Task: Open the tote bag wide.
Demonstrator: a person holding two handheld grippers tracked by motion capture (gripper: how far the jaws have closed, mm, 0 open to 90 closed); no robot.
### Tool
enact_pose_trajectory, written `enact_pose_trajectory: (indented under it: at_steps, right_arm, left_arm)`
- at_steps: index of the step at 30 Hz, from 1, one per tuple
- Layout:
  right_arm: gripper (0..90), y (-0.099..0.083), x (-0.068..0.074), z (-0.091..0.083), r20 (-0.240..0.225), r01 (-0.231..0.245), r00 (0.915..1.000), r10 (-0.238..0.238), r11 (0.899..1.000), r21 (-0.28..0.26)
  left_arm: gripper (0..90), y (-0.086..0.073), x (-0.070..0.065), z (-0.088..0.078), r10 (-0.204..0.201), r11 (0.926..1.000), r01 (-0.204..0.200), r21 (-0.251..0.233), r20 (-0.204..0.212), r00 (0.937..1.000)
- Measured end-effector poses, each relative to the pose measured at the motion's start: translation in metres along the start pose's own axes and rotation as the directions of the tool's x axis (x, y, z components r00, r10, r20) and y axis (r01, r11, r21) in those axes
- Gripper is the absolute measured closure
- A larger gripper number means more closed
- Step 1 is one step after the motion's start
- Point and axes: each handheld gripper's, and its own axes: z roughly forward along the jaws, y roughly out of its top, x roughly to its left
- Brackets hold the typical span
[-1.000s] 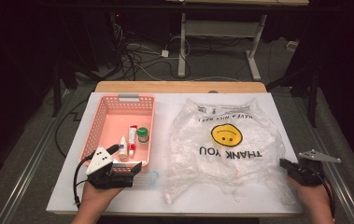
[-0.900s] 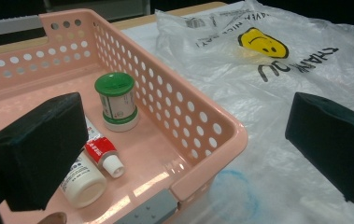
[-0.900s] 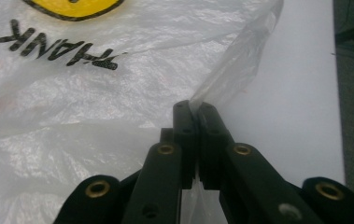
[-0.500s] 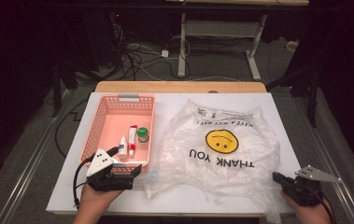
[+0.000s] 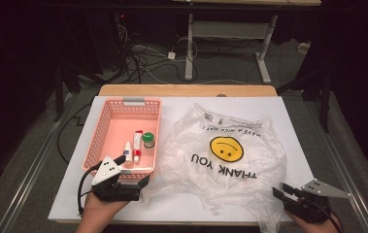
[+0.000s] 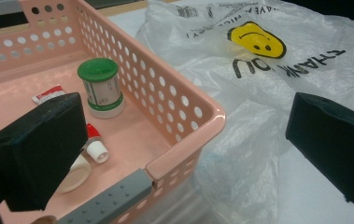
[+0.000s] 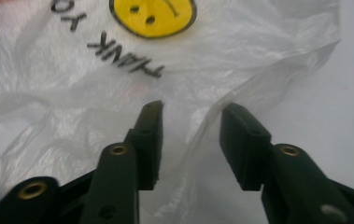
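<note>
change: the right claw (image 5: pixel 283 192) has slid toward the near right corner of the surface (image 5: pixel 293 126) since a second ago, and its jaws have just been opening; the plastic bag (image 5: pixel 225 160) looks flatter at its near right side.
left claw (image 5: pixel 140 182): spread wide at the near right corner of the basket (image 5: pixel 118 116), pinching nothing, unmoved.
basket: at the left of the surface, holding a green-lidded jar (image 6: pixel 99 86) and small tubes (image 5: pixel 137 141); its right wall touches the bag.
plastic bag: spread over the middle and right, smiley print up.
right claw: parted, a bag fold (image 7: pixel 202 126) lies between the jaws, pads not pressing it.
open room: bare surface along the far edge and right of the bag.
</note>
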Motion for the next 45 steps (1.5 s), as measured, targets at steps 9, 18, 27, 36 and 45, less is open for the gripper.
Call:
enact_pose_trajectory:
  at_steps: [9,18,27,36,45]
  right_arm:
    - [49.4,0.036,-0.023,-0.016,0.023,-0.006,0.9997,0.010,0.987,-0.158]
    - [39.3,0.071,-0.071,0.042,0.100,-0.033,0.9941,0.042,0.995,-0.093]
    - [39.6,0.112,-0.118,0.112,0.116,-0.081,0.9900,0.081,0.997,-0.007]
    - [24.5,0.111,-0.134,0.158,0.066,-0.081,0.9950,0.075,0.992,0.098]
    - [65.5,0.101,-0.125,0.154,0.027,-0.002,0.9996,-0.001,0.993,0.117]
  left_arm:
    - [0.0,0.001,0.005,-0.001,0.001,0.9999,-0.001,-0.013,-0.022,0.9998]
    - [0.0,0.001,0.010,-0.002,-0.032,0.9991,0.032,0.029,-0.005,0.9995]
    - [0.0,-0.001,0.012,-0.001,-0.036,0.9989,0.037,0.027,-0.031,0.9989]
    - [0.0,0.000,0.011,0.000,-0.034,0.9988,0.035,0.034,-0.019,0.9993]
    - [0.0,0.000,0.004,0.005,0.017,0.9984,-0.016,0.054,-0.022,0.9996]
